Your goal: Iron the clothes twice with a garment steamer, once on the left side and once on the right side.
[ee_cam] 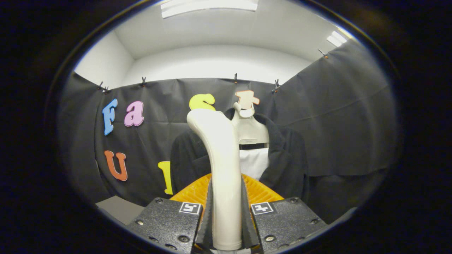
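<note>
Gripper view. The gripper is clenched on the cream handle of the garment steamer: both jaws press against the handle's lower shaft, one on each side, their black ribbed inner faces in contact with it. The handle stands upright between the jaws and curves away toward the left at its rounded top. Behind the handle, just beyond the jaws, spreads an orange ribbed part, fanning out to either side of the shaft; whether it belongs to the gripper or the steamer cannot be told. Each jaw block carries a small square marker on its top face.

Beyond the jaws, and partly hidden by the handle, a dark jacket hangs on a pale hanger against the black cloth wall; a white garment shows in its open front. The steamer is apart from the jacket. To the left of the jaws lies a corner of a grey table.
</note>
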The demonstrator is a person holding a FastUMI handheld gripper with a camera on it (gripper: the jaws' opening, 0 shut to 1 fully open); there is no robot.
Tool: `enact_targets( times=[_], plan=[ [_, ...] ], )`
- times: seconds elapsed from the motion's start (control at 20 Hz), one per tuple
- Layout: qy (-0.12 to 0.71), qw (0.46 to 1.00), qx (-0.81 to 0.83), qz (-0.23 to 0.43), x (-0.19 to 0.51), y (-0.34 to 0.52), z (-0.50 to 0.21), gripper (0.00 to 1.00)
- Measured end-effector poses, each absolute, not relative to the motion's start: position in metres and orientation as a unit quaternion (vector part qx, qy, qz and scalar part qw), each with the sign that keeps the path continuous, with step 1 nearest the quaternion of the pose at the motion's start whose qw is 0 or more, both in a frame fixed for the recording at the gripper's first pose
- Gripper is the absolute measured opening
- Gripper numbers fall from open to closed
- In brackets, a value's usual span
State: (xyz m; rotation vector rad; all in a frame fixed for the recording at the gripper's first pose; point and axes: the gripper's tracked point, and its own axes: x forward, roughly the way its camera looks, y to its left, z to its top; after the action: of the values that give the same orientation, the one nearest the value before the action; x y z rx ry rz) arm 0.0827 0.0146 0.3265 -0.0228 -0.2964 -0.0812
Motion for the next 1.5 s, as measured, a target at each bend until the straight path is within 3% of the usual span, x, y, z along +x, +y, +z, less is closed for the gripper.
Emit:
enact_targets(
  times=[0.7, 1.5],
  plan=[
    [-0.155, 0.985, -0.052, -0.061, 0.117, 0.018, 0.294, 0.39],
    [-0.084, 0.991, -0.068, -0.077, 0.116, 0.004, 0.203, 0.39]
  ],
)
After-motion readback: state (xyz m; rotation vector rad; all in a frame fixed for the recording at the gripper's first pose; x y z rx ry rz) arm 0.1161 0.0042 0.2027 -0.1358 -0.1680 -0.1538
